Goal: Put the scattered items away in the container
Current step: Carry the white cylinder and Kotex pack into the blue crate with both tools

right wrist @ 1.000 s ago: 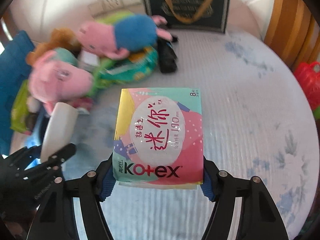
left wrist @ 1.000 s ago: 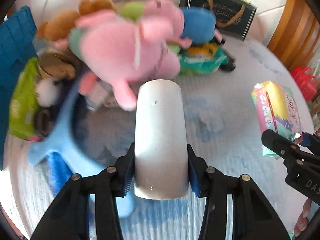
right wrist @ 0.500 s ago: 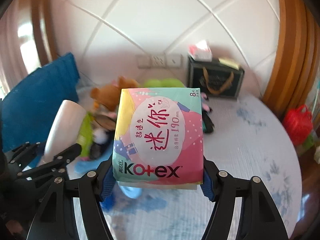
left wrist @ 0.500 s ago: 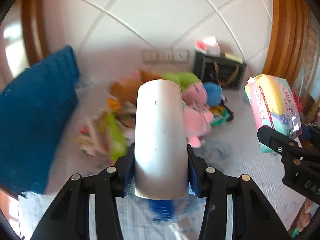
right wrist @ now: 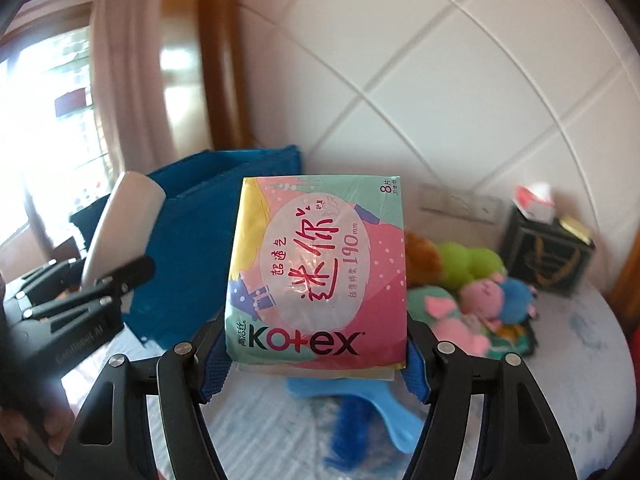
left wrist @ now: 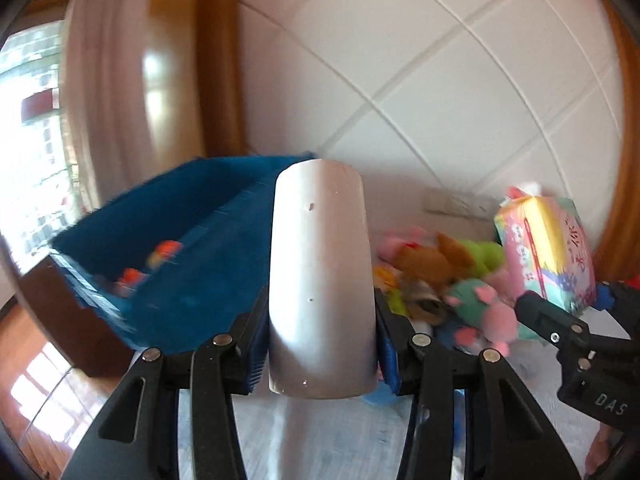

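Blue container [left wrist: 192, 248] nearer — contents left-view only

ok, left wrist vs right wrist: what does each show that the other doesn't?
Only left wrist: inside the blue bin, small orange items already lying there. Only right wrist: the Kotex print on the pad pack, a black gift bag, a light blue plastic piece. Both: the white bottle in the left tool, the right tool gripping the pack, the plush toys.

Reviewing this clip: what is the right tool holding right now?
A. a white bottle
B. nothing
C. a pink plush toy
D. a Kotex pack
D: in the right wrist view the right tool has its blue pads pressed on both sides of the Kotex pack.
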